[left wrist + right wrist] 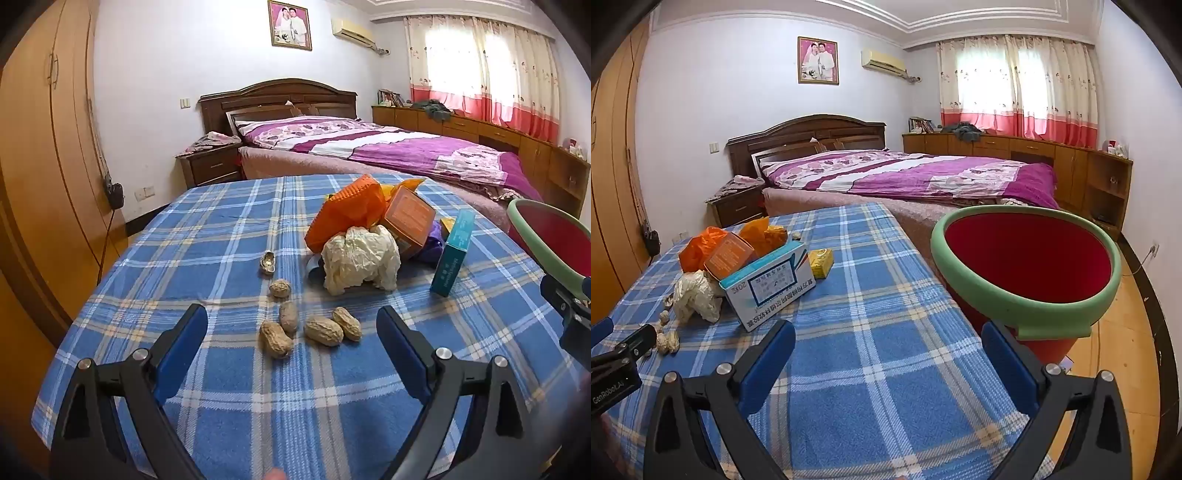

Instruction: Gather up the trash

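Tan peanuts (310, 328) just beyond gaping left claw (291, 325)

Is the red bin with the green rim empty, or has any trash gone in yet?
Empty as far as can be seen: the right wrist view looks into the bin and shows only bare red wall; the very bottom is hidden by the near rim.

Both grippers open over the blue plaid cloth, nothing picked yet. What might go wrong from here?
1. The loose peanut shells are small and scattered; the wide-open left gripper may miss or crush them.
2. The red bucket with green rim seems to stand beyond the cloth's edge; dropped trash could miss it.
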`<action>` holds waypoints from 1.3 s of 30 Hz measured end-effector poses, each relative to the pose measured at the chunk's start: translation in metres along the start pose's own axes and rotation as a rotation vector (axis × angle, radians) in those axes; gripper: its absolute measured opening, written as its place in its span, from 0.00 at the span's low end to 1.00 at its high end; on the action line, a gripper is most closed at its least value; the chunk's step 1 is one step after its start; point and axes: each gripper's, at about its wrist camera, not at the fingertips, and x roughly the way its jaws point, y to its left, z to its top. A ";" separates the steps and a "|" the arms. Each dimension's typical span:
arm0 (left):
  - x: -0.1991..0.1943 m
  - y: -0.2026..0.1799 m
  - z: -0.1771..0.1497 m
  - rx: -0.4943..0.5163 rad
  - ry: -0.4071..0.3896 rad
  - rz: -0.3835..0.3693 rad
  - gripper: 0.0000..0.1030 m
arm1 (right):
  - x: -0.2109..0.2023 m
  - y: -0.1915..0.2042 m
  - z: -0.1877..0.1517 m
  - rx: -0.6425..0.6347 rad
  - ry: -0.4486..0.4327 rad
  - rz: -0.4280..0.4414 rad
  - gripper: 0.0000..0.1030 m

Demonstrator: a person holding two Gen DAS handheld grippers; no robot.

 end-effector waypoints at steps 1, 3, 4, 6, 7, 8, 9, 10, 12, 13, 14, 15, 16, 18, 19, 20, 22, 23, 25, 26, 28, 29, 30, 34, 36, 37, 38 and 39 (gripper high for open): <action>0.000 0.000 0.000 0.002 0.003 -0.003 0.90 | 0.000 0.000 0.000 0.003 0.001 0.000 1.00; -0.001 -0.001 0.000 0.004 0.005 -0.008 0.90 | 0.000 -0.001 0.000 0.009 0.004 -0.001 1.00; -0.002 -0.001 -0.001 0.005 0.006 -0.011 0.90 | 0.000 -0.001 0.000 0.012 0.005 -0.001 1.00; -0.003 -0.001 -0.001 0.008 0.011 -0.017 0.90 | 0.001 0.000 0.000 0.015 0.007 -0.003 1.00; -0.004 -0.001 -0.001 0.008 0.014 -0.020 0.90 | 0.001 0.000 0.000 0.016 0.008 -0.004 1.00; -0.004 0.000 -0.001 0.006 0.016 -0.024 0.90 | 0.001 0.000 0.001 0.017 0.009 -0.006 1.00; -0.005 0.001 -0.001 0.004 0.018 -0.027 0.90 | -0.002 0.002 -0.001 0.003 0.002 -0.004 1.00; 0.004 -0.003 0.003 0.009 0.018 0.002 0.90 | 0.000 -0.003 0.000 0.012 0.002 0.008 1.00; 0.005 -0.004 0.004 0.008 0.020 0.001 0.90 | 0.000 -0.002 0.000 0.010 0.003 0.007 1.00; 0.003 -0.002 0.002 0.004 0.016 0.000 0.90 | 0.000 -0.002 0.000 0.013 0.002 0.007 1.00; 0.003 -0.001 0.001 0.001 0.015 -0.001 0.90 | 0.000 -0.002 0.000 0.012 0.002 0.007 1.00; 0.003 -0.001 0.001 0.001 0.015 -0.001 0.90 | 0.000 -0.002 0.000 0.011 0.002 0.007 1.00; 0.003 0.000 0.002 0.000 0.016 -0.002 0.90 | 0.000 -0.002 0.000 0.011 0.002 0.007 1.00; 0.003 0.000 0.002 0.000 0.016 -0.002 0.90 | 0.000 -0.001 0.000 0.009 0.002 0.008 1.00; 0.003 0.000 0.002 0.000 0.016 -0.001 0.90 | 0.001 0.000 0.000 0.013 0.004 0.007 1.00; 0.003 0.000 0.002 0.000 0.016 -0.001 0.90 | 0.001 0.000 0.000 0.011 0.003 0.007 1.00; 0.003 0.000 0.002 0.000 0.015 -0.002 0.90 | 0.001 0.000 0.001 0.008 0.002 0.007 1.00; 0.003 0.000 0.001 0.000 0.015 -0.002 0.90 | 0.001 0.000 0.000 0.011 0.005 0.007 1.00; 0.003 0.000 0.002 0.000 0.015 -0.002 0.90 | 0.002 -0.001 0.001 0.010 0.005 0.006 1.00; 0.003 0.000 0.002 0.000 0.016 -0.002 0.90 | 0.002 -0.001 0.001 0.009 0.005 0.006 1.00; 0.003 0.000 0.001 -0.001 0.015 -0.001 0.90 | 0.002 -0.002 0.001 0.010 0.005 0.006 1.00; 0.003 0.000 0.001 0.000 0.015 -0.002 0.90 | 0.001 -0.003 0.001 0.010 0.004 0.006 1.00; 0.003 0.000 0.001 -0.001 0.015 -0.002 0.90 | 0.003 0.000 0.001 0.010 0.005 0.006 1.00; 0.003 0.000 0.001 -0.001 0.016 -0.003 0.90 | 0.003 -0.001 0.001 0.011 0.004 0.007 1.00; 0.003 0.000 0.001 -0.001 0.016 -0.003 0.90 | 0.003 -0.002 0.001 0.011 0.005 0.006 1.00; 0.003 0.000 0.001 -0.001 0.016 -0.003 0.90 | 0.003 -0.002 0.001 0.011 0.005 0.005 1.00; 0.004 0.000 0.001 -0.001 0.016 -0.003 0.90 | 0.003 -0.003 0.001 0.011 0.005 0.005 1.00; 0.003 0.000 0.001 -0.001 0.016 -0.003 0.90 | 0.000 0.002 0.000 0.008 0.006 0.005 1.00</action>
